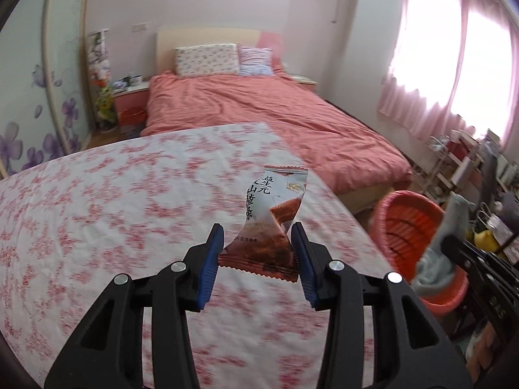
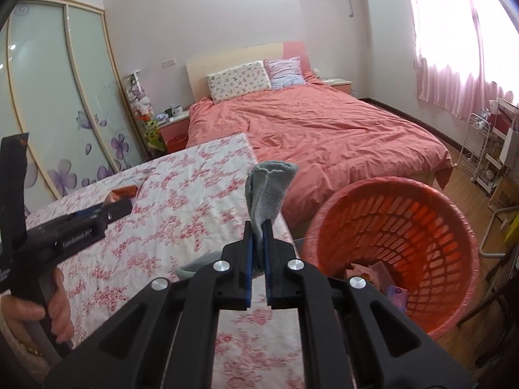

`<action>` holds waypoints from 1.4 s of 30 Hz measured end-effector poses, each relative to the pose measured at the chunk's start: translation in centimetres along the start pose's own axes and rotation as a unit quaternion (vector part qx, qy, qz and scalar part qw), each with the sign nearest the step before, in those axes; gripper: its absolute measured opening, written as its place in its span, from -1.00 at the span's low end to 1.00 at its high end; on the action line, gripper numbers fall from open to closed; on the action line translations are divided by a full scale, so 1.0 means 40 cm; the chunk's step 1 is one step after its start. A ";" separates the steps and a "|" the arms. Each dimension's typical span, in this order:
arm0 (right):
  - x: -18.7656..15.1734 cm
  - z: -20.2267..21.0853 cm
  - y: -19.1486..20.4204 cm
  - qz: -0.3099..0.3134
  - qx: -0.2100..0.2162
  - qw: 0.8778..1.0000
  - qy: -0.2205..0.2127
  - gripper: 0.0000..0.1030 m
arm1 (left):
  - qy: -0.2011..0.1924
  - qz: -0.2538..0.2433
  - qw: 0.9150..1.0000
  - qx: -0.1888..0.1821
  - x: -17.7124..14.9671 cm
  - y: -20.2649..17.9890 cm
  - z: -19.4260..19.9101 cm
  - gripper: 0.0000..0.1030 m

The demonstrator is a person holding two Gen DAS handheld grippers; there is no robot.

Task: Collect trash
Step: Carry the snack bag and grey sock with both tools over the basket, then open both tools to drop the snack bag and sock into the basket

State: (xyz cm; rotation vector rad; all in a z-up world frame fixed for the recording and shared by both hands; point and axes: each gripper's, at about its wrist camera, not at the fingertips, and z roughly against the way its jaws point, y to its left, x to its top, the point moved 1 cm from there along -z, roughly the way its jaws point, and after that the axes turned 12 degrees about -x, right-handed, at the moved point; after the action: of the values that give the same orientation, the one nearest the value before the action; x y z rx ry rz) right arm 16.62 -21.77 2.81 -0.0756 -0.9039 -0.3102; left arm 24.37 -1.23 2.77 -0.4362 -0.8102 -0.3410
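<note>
My left gripper (image 1: 258,238) is shut on a white and red-brown snack wrapper (image 1: 272,217), pinched by its sides and held upright above the floral tablecloth (image 1: 113,210). In the right wrist view the left gripper (image 2: 113,206) is at the left with the wrapper (image 2: 121,193) at its tip. My right gripper (image 2: 258,227) is shut on a grey cloth (image 2: 267,191) that stands up from the jaws, beside the table's right edge. A red plastic basket (image 2: 405,220) stands on the floor to the right; it holds some wrappers (image 2: 379,275). The basket also shows in the left wrist view (image 1: 412,223).
A bed with a pink cover (image 2: 324,129) lies beyond the table. A wardrobe with flower-print doors (image 2: 65,97) is at the left. A white wire rack and shelves (image 2: 486,155) stand at the right under a pink-curtained window (image 1: 454,64).
</note>
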 end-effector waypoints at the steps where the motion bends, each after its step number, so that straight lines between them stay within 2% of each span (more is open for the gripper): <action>1: 0.002 0.005 -0.016 -0.005 -0.003 1.000 -0.002 -0.87 | 0.000 -0.003 1.000 -0.006 -0.001 -0.014 -0.001 -0.16; 11: 0.011 0.027 -0.153 -0.038 -0.040 0.998 -0.018 -0.87 | 0.002 -0.039 0.997 -0.061 -0.010 -0.158 -0.044 -0.16; 26: -0.009 0.004 -0.322 -0.082 -0.078 0.993 -0.019 -0.87 | 0.025 -0.055 0.990 -0.131 -0.033 -0.335 -0.144 -0.16; 42: -0.021 -0.034 -0.437 -0.110 -0.099 0.989 -0.018 -0.87 | 0.046 -0.070 0.984 -0.160 -0.053 -0.457 -0.216 -0.15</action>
State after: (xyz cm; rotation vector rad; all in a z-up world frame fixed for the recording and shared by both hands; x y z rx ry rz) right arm 12.00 -38.49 0.19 -0.1655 -0.9166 -0.6058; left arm 20.10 -20.95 0.31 -0.6598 -0.6988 -0.6237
